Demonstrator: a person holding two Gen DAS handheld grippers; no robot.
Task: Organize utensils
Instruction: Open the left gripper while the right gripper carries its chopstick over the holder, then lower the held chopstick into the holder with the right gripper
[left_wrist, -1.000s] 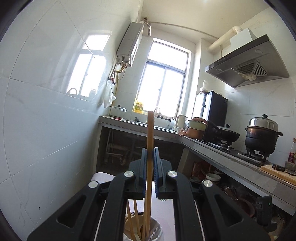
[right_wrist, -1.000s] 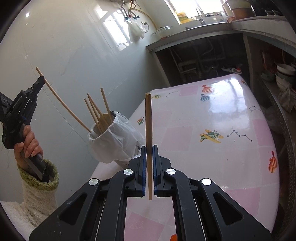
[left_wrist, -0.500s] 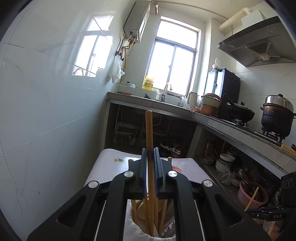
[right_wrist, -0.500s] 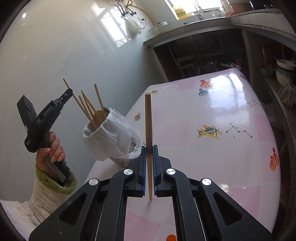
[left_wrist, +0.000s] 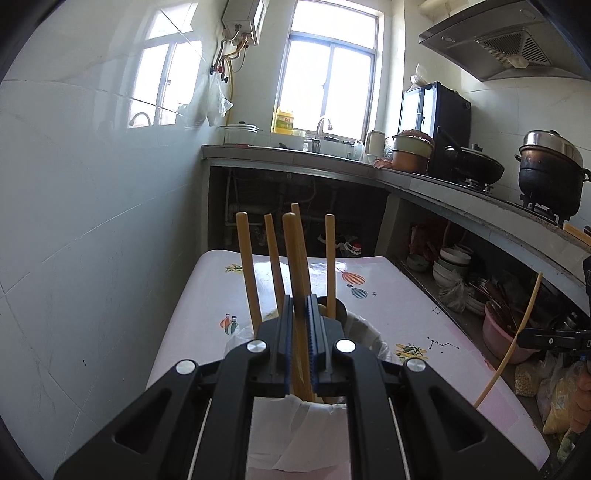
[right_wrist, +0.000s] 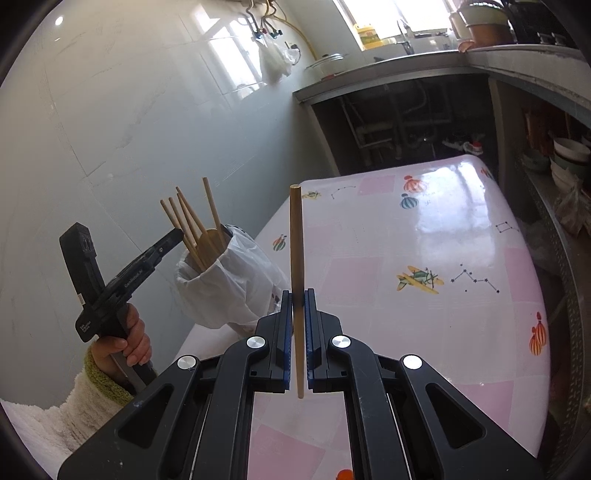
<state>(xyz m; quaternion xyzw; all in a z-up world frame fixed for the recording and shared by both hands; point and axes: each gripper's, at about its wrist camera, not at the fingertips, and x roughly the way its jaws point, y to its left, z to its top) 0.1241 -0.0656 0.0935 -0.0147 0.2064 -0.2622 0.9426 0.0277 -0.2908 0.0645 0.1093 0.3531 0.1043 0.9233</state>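
Chopstick looks light, stiff, smooth; right tool pinches it low. Left tool pinches another chopstick w/ tip in cup.

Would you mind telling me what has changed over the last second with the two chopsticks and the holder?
The left hand-held gripper has come down to the bag-lined holder, lowering its chopstick in among the others there; the jaws remain clamped on it. The right hand-held gripper has stayed put over the pink table, still shut on its own upright chopstick.
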